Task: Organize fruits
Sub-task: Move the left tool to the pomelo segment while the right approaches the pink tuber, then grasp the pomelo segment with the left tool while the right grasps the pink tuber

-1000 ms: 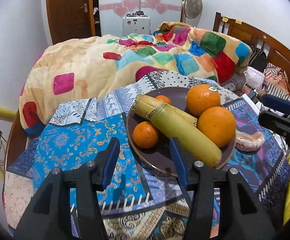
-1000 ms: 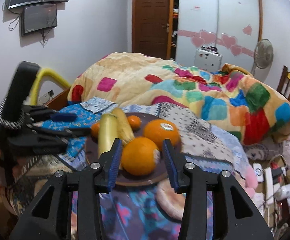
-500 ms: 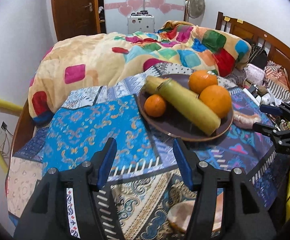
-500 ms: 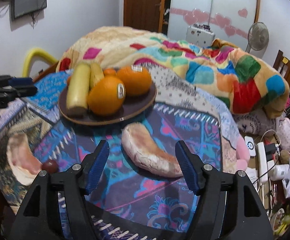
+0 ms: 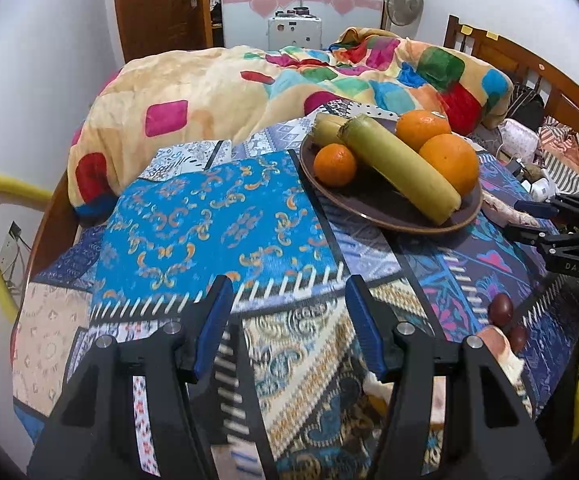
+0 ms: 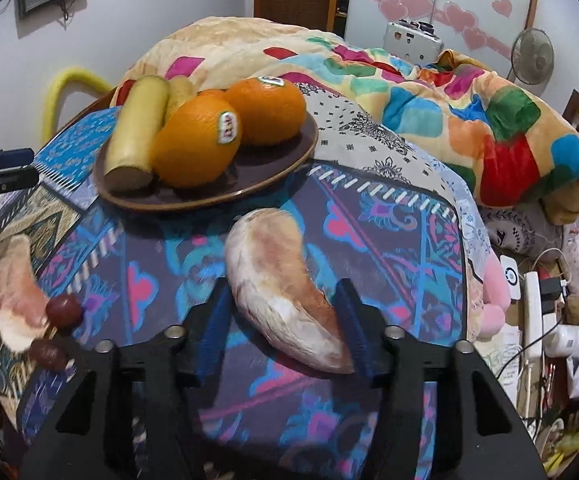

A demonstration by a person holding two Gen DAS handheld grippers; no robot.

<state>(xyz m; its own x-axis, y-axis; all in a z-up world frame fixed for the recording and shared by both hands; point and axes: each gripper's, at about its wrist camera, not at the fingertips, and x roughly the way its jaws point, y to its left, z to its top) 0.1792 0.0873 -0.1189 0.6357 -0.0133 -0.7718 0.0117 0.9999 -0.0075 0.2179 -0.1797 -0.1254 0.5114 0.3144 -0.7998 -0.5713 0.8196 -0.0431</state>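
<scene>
At the far left, left gripper (image 5: pixel 289 292): fingers apart, just opened a little wider, holding nothing, only the patterned cloth of the tabletop (image 5: pixel 217 216) between them. Points at bare cloth, well apart from any loose fruit.

Next, near the left edge of the tabletop in the right wrist view: a second pale wedge (image 6: pixel 9 280), with two small dark fruits (image 6: pixel 63 309) just beside it. Not yet on the plate.

In the middle, further back: the brown plate (image 6: pixel 289 168), already loaded with oranges (image 6: pixel 197 144) and long yellow-green pieces.

Then the fruit wedge (image 6: pixel 273 264), pale with a pink flush, flat on the tabletop just in front of the plate. Long axis slanted, from upper left near the plate down to the lower right, so lying across the grip at an angle and not square to it.

Right gripper (image 6: pixel 283 292): clearly the nearer one, fingers astride the nearer, thinner half of this wedge and just closing on it. Right finger at the edge of the wedge, left finger just beside it; real pressing impossible to tell through the blur. Probably needs a firm hold before any lift toward the plate, since such a slanted, tapering piece can easily twist out.
</scene>
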